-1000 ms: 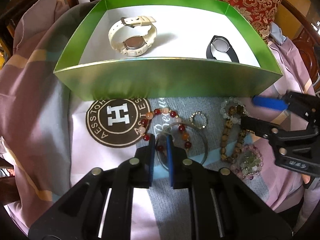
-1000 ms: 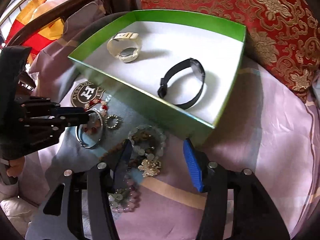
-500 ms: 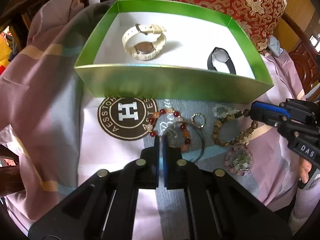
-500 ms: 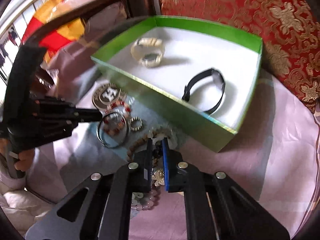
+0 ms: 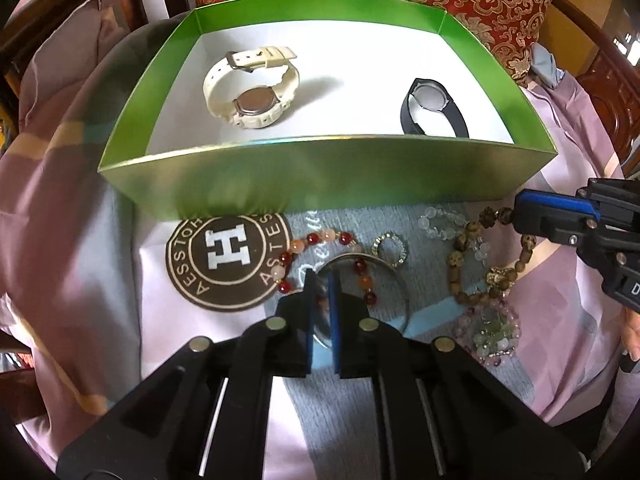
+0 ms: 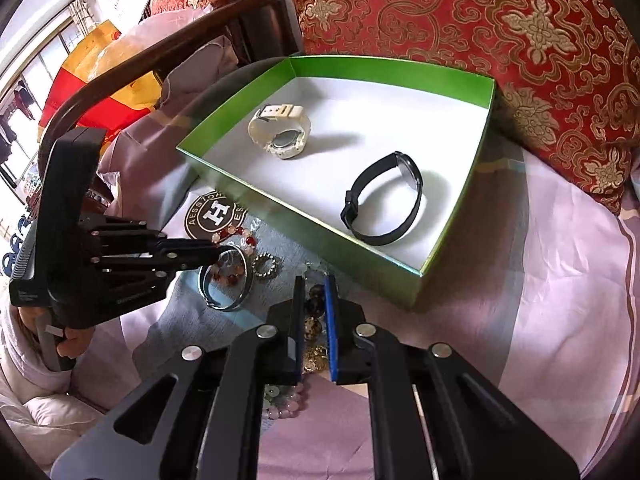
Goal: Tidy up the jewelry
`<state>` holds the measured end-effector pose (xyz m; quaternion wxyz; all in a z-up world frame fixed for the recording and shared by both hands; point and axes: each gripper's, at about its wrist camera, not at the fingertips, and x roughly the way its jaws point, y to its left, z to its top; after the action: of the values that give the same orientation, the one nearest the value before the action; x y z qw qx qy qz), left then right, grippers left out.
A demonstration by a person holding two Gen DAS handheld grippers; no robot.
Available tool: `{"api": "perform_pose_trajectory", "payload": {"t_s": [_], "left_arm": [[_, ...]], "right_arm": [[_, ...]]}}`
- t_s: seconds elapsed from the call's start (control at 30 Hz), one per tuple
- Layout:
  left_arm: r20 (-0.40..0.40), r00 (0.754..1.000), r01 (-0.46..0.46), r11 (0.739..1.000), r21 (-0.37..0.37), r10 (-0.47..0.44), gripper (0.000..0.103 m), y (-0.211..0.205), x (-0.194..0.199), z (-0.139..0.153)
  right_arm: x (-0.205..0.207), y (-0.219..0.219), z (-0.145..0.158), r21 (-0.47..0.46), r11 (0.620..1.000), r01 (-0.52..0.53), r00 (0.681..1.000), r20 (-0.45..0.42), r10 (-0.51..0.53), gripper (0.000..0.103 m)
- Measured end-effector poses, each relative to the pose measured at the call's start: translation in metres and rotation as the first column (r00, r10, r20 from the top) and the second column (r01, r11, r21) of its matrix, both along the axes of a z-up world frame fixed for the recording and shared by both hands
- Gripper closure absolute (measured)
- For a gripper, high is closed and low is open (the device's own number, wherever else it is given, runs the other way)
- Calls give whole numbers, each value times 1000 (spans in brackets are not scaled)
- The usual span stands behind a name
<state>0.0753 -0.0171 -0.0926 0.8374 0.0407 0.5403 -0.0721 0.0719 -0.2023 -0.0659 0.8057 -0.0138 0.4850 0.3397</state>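
Note:
A green box (image 5: pixel 320 172) with a white floor holds a cream watch (image 5: pixel 250 88) and a black watch (image 5: pixel 434 106). In front of it lie a silver bangle (image 5: pixel 390 280), a red bead bracelet (image 5: pixel 320 240), a small ring (image 5: pixel 390 248), a brown bead bracelet (image 5: pixel 460 272) and a pink-green bracelet (image 5: pixel 492 332). My left gripper (image 5: pixel 321 280) is shut on the bangle's near rim. My right gripper (image 6: pixel 311 284) is shut on the brown bead bracelet (image 6: pixel 314 308). The box (image 6: pixel 280 72) and both watches show in the right wrist view.
The items lie on a pink and grey cloth (image 5: pixel 100 280) with a round brown logo patch (image 5: pixel 228 260). A red and gold cushion (image 6: pixel 500 32) stands behind the box. Dark wooden chair rails (image 6: pixel 140 64) curve at the left.
Both grippers have closed from wider open: the left onto the bangle, the right onto the brown beads. Both cameras have drawn back slightly from the box.

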Motion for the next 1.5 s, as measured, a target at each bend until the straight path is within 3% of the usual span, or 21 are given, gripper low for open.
{"api": "perform_pose_trajectory", "payload": {"t_s": [0.13,0.27,0.33,0.47,0.57,0.9,1.17,1.4,1.5], "left_arm": [[-9,1000,2,1000,-21,-2,90,1,0,0],[-16,1000,15,1000,-22,-15,59,1,-4,-1],[-36,999,18,1000,-22,-19,62,0,-5,-7],[-44,999,15,997,-73,-19,81,3,-6,-7],[-42,999,-9,998,-61,7,99,7,-7,-5],[6,998,-54,991,-123,55,99,26,-20,24],[91,994,-46,986,-159,61,98,36,-27,66],[177,982,-39,993,-109,58,98,33,2,102],[195,979,-47,995,-89,63,98,29,19,110]], "right_arm": [[-1,3,-3,-8,1000,-4,1000,-6,4,94],[0,0,-2,-1,1000,1,1000,-11,-1,94],[1,0,-3,-1,1000,2,1000,-16,-2,94],[1,0,-4,-5,1000,-6,1000,-15,6,94],[2,2,-4,-9,1000,-11,1000,-14,11,94],[2,-10,10,48,999,7,1000,16,-8,94],[0,-21,29,99,995,19,999,40,-23,94],[-3,-15,76,136,991,-3,993,114,-13,94],[5,-10,97,109,994,8,985,169,-26,94]]}}
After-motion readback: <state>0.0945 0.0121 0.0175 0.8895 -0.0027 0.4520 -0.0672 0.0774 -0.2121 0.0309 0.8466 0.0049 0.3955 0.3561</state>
